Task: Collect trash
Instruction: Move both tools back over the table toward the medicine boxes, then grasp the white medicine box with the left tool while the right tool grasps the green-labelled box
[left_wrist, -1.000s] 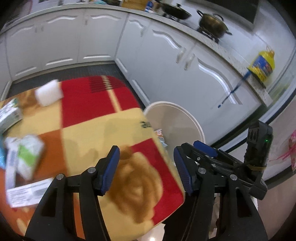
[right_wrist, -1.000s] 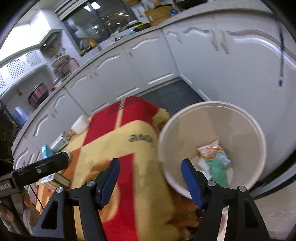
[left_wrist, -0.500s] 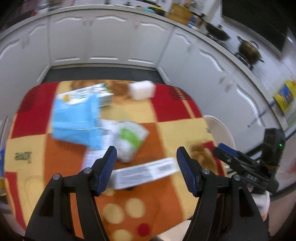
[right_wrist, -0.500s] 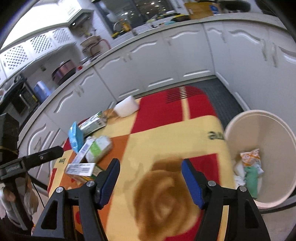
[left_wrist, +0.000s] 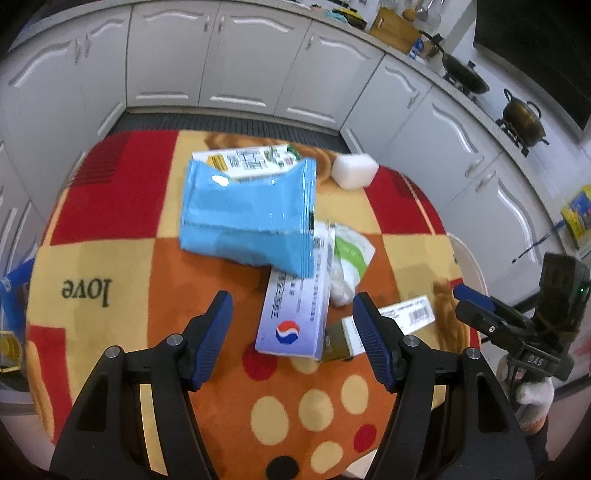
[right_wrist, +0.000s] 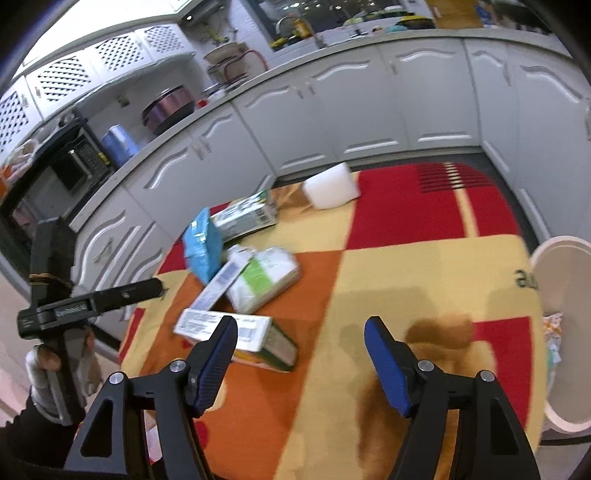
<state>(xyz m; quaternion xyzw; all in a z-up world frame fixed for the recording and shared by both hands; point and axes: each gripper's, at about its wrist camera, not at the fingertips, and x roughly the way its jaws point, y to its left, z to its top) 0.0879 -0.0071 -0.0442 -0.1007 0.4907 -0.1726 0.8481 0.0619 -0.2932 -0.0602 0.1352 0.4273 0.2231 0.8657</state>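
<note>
- Trash lies in a loose heap on the table (left_wrist: 110, 206), which wears a red, yellow and orange patterned cloth; a second ago the left wrist view showed only that heap's edge at the far left of the picture, and it now fills the middle.
- Leftmost in the left wrist view, the blue plastic bag (left_wrist: 251, 214) sprawls over a printed carton (left_wrist: 247, 160); both were out of that view a second ago.
- Below the bag lies a pale lilac box (left_wrist: 295, 317) with a red-and-blue emblem, one end tucked under the bag's corner.
- Left gripper (left_wrist: 291, 332) hovers above that lilac box with jaws apart and nothing between the pads; the jaws have just been opening a little.
- Right of the box sits a white-and-green packet (left_wrist: 349, 258), touching it, and a flat barcoded box (left_wrist: 402, 314) lies near the right finger.
- White foam block (left_wrist: 354, 170) rests apart, at the table's far edge.
- Right gripper (right_wrist: 301, 360) in its own view hangs over bare orange and yellow cloth, jaws spread and empty, having just been opening; the barcoded box (right_wrist: 229, 328) lies just beyond its left finger.
- White bin (right_wrist: 561, 332), which filled the right wrist view a second ago, has slid to the far right edge, beside the table, with scraps in it.
</note>
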